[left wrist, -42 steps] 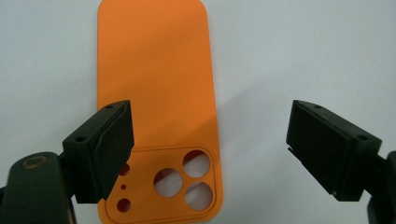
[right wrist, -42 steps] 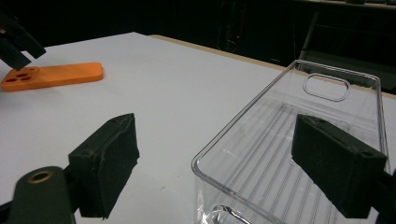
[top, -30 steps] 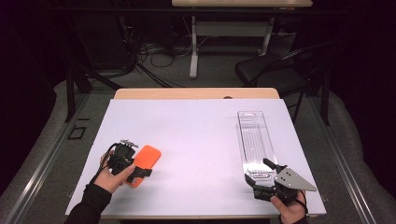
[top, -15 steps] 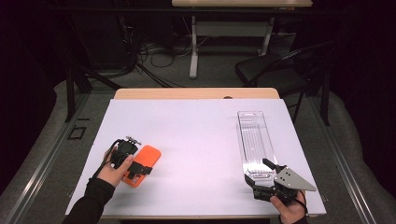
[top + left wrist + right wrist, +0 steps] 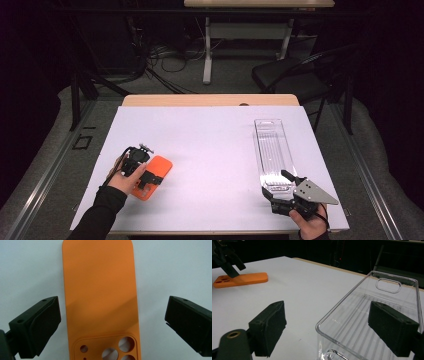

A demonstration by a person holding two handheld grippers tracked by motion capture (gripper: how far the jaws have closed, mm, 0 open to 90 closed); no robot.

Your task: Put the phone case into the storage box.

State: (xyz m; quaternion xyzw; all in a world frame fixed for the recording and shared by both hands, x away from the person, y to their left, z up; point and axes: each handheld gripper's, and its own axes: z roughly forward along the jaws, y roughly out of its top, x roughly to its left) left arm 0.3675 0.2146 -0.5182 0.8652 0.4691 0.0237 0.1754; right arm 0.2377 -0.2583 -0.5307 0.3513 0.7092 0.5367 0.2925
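An orange phone case (image 5: 161, 167) lies flat on the white table at the front left, camera holes toward the person. My left gripper (image 5: 146, 180) hovers over its near end. In the left gripper view the case (image 5: 100, 290) runs up between the wide-open jaws of that gripper (image 5: 112, 325), which do not touch it. A long clear plastic tray (image 5: 270, 145) lies at the right. My right gripper (image 5: 281, 192) is at its near end, open. In the right gripper view that gripper (image 5: 332, 325) straddles the tray's near corner (image 5: 359, 310). The case (image 5: 242, 279) shows far left.
The white sheet (image 5: 215, 150) covers a wooden table whose far edge (image 5: 210, 100) is bare. A dark chair (image 5: 295, 75) and a desk frame with cables stand beyond the table. The tray holds nothing.
My left gripper has moved right and down over the orange case, so its jaws now flank the case's near end. The right gripper and the tray have stayed put.
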